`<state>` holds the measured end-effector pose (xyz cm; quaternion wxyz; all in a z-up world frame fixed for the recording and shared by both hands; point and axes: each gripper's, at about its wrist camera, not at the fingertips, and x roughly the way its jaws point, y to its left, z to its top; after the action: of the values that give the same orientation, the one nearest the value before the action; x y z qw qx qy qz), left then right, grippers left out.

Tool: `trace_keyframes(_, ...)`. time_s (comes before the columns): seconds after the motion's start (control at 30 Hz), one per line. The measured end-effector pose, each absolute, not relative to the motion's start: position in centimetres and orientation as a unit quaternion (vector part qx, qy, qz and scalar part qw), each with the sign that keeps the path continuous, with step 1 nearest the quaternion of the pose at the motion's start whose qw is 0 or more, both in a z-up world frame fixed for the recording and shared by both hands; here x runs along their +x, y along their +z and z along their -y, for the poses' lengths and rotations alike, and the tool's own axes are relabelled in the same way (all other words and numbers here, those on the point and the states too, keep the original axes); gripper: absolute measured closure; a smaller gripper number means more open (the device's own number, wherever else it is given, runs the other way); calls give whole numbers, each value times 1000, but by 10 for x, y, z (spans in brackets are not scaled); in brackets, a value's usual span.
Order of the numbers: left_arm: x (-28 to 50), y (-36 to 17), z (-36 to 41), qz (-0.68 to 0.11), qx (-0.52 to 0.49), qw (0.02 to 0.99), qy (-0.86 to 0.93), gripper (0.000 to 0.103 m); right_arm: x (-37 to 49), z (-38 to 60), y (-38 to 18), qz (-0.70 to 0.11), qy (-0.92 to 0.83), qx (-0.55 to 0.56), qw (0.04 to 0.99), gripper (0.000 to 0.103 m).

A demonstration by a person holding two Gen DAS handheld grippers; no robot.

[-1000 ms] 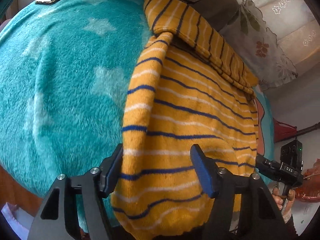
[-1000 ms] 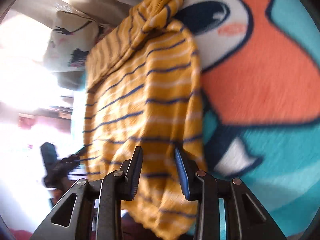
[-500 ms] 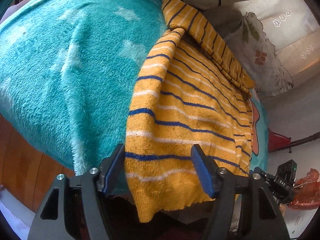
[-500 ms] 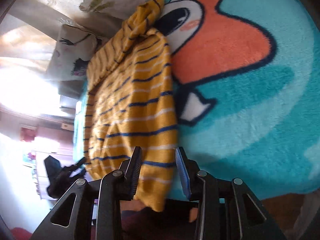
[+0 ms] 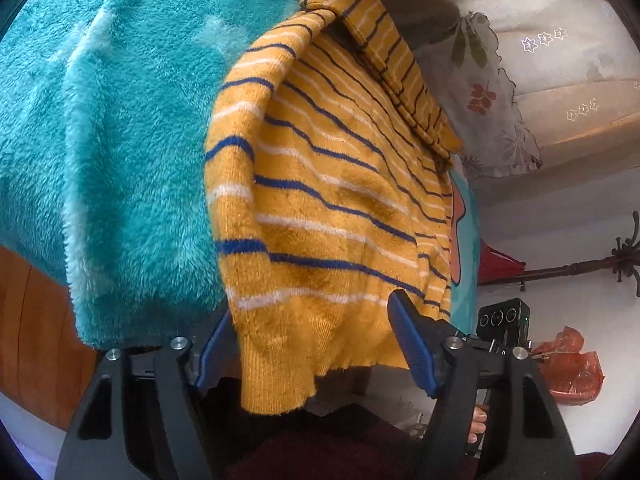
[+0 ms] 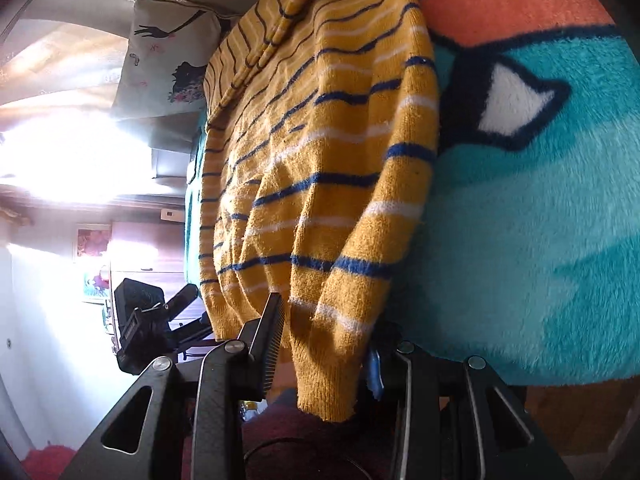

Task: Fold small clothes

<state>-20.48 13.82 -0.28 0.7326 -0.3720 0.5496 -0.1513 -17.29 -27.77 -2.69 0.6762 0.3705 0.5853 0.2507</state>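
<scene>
While the yellow striped sweater (image 5: 320, 208) lies on the teal blanket (image 5: 120, 140), its hem hangs over the edge. The left gripper (image 5: 316, 352) and right gripper (image 6: 324, 356) straddle that hem, jaws spread, gripping nothing.

A bed carries everything, covered by a fluffy teal blanket (image 5: 120, 140) with pale stars and a big orange and white cartoon figure (image 6: 508, 12). A yellow sweater (image 5: 320, 200) with blue and white stripes lies on the blanket, its hem hanging over the near edge. Printed pillows (image 6: 168, 56) rest at the far end, just beyond the sweater
</scene>
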Motion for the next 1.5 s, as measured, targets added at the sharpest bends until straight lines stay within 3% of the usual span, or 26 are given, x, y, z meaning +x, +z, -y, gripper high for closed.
trace_keyframes(0.2, -206, -7, -139, -557, -390, 719, -142, 29, -174, 276, -24, -587, 246, 359, 683, 64)
trace_keyframes(0.23, -206, -8, -142, -560, -399, 713, -136, 32, -173, 274, -22, -586, 242, 354, 687, 67)
trace_keyframes(0.27, -206, -9, -145, -568, -406, 706, -116, 38, -173, 273, -22, -588, 237, 349, 691, 81)
trace_keyframes(0.3, -206, -9, -148, -579, -403, 702, -96, 61, -171, 271, -21, -593, 227, 339, 694, 90)
trace_keyframes(0.33, -206, -8, -151, -591, -394, 700, -78, 97, -169, 270, -20, -597, 222, 330, 696, 92)
trace_keyframes(0.77, -253, 59, -165, -555, -363, 747, -38, 95, -198, 260, 32, -603, 332, 254, 679, 95)
trace_keyframes(1.0, -262, 57, -167, -555, -373, 744, -21, 95, -198, 271, 23, -607, 318, 282, 671, 95)
trace_keyframes(1.27, -204, 96, -166, -505, -348, 789, -28, 95, -135, 265, 61, -544, 329, 299, 711, 95)
trace_keyframes(1.5, -77, 117, -166, -486, -287, 824, -52, 95, -18, 244, 92, -488, 283, 295, 771, 95)
